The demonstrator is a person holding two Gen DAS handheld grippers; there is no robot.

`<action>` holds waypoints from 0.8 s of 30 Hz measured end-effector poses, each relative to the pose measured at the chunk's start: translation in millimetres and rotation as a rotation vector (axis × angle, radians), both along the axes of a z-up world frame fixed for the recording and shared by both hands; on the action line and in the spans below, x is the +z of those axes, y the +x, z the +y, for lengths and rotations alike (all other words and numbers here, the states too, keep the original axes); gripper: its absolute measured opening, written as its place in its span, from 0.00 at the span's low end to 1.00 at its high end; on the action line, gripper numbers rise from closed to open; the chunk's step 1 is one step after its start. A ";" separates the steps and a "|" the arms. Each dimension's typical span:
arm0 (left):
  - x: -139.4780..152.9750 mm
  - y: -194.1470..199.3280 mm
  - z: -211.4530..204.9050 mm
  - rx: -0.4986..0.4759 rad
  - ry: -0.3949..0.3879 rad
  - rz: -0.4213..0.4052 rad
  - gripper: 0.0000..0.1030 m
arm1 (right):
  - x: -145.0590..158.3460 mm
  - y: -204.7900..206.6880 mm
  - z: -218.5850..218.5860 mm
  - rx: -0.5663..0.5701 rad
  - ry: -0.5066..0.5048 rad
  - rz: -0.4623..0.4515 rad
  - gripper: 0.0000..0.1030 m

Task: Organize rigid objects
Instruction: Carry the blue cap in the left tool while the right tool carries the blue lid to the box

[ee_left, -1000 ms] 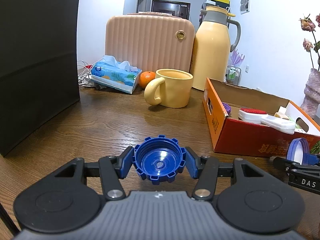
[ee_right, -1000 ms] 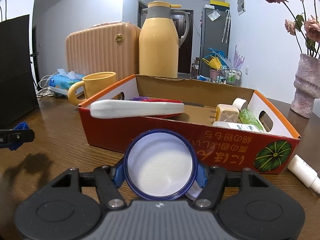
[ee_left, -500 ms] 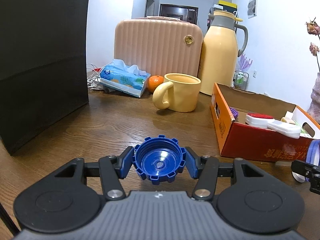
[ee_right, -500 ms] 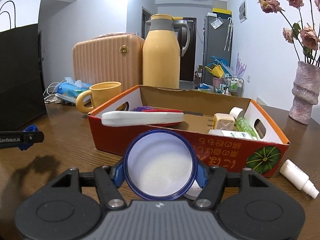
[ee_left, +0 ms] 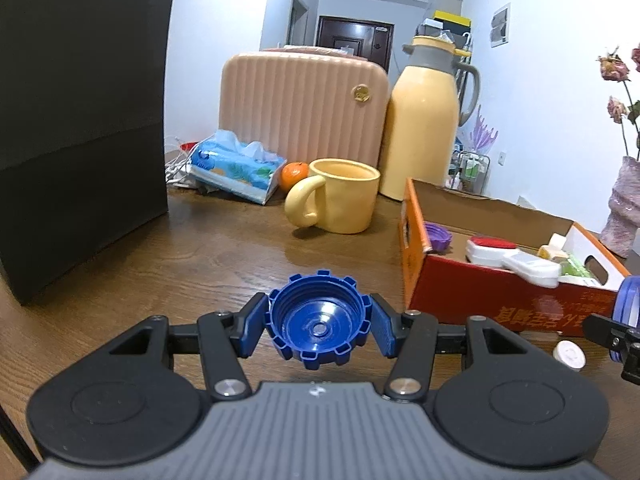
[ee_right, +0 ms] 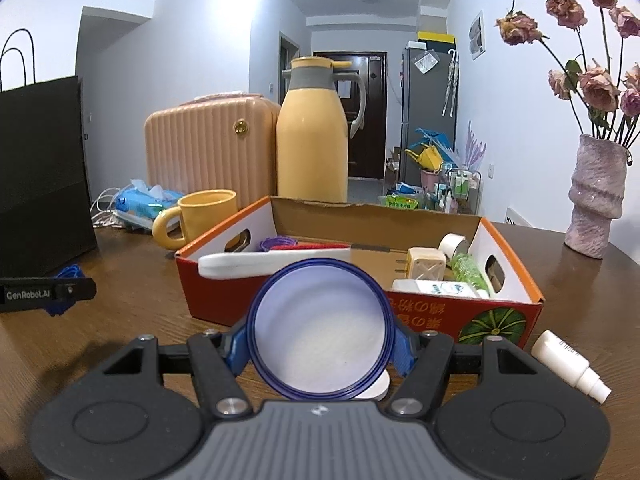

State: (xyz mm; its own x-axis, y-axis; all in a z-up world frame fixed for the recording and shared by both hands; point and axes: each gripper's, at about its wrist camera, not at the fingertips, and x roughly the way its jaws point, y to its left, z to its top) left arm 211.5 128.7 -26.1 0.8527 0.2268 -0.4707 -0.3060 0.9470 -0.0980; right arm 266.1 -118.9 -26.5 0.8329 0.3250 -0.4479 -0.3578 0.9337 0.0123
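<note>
My left gripper (ee_left: 318,326) is shut on a blue ribbed bottle cap (ee_left: 319,323), hollow side toward the camera, held above the wooden table. My right gripper (ee_right: 319,344) is shut on a round blue-rimmed lid (ee_right: 319,330) with a white inside, held in front of the red cardboard box (ee_right: 432,322). The box (ee_left: 492,300) lies to the right of the left gripper and holds a white brush (ee_right: 272,262), a purple cap (ee_left: 438,236), a plug (ee_right: 426,262), a tape roll and a green bottle. The right gripper's edge shows in the left wrist view (ee_left: 624,320).
A yellow mug (ee_left: 340,200), yellow thermos (ee_left: 426,124), peach case (ee_left: 300,108), tissue pack (ee_left: 236,166) and orange (ee_left: 294,174) stand behind. A black bag (ee_left: 80,128) is at left. A white spray bottle (ee_right: 570,364) and a white cap (ee_left: 568,354) lie near the box. A vase (ee_right: 596,200) stands at right.
Both grippers have risen and drawn back from the box, so more of its inside shows. Each keeps its cap or lid.
</note>
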 end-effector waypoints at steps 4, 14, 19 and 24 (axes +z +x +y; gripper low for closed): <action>10.4 -4.3 -9.9 -0.014 0.009 -0.022 0.53 | 5.0 -4.9 -6.8 -0.002 0.009 -0.015 0.64; 36.5 -5.1 -37.2 -0.063 0.037 -0.071 0.53 | 18.1 -9.0 -22.5 -0.015 0.034 -0.054 0.63; 45.4 -0.6 -48.7 -0.079 0.052 -0.087 0.53 | 24.7 -7.7 -29.9 -0.019 0.044 -0.074 0.64; 52.3 6.0 -60.1 -0.095 0.063 -0.096 0.53 | 30.0 -4.7 -38.2 -0.025 0.050 -0.090 0.64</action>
